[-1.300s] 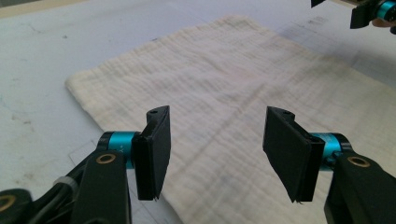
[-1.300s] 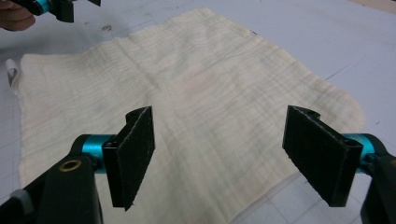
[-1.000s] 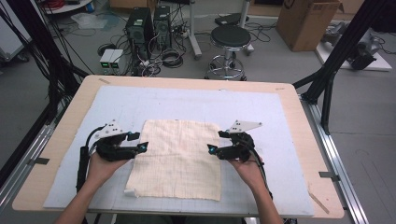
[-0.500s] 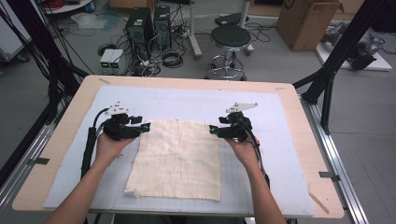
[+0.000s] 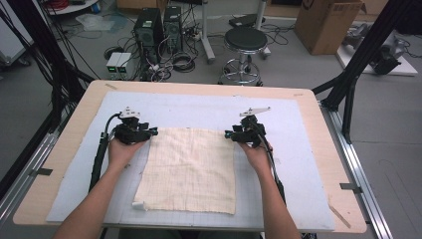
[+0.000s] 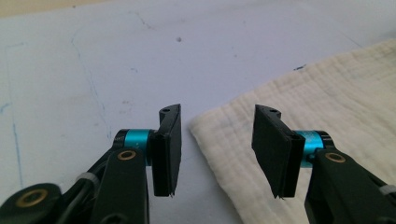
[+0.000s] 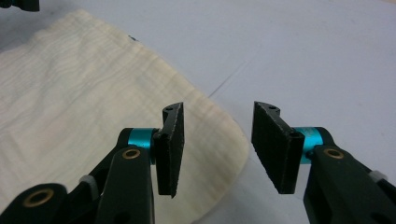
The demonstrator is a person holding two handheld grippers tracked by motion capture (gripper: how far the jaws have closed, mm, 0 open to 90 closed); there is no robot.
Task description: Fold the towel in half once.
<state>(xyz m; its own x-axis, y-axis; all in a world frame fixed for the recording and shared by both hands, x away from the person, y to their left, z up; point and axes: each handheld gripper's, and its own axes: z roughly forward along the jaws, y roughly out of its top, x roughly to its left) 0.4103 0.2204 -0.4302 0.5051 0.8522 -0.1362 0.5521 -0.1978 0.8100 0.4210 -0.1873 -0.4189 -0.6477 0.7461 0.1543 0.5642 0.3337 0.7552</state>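
The table [image 5: 64,149] is bearing a cloth [image 5: 189,167] lying flat at centre frame, not yet folded. The left gripper [image 5: 149,132] and right gripper [image 5: 230,134] are closing on its far corners, jaws apart, nothing pinched; gripping and folding remain.

Even, bright light (soft shadows)

High view overhead, gripper views close, sharing cloth [image 5: 189,167] corners
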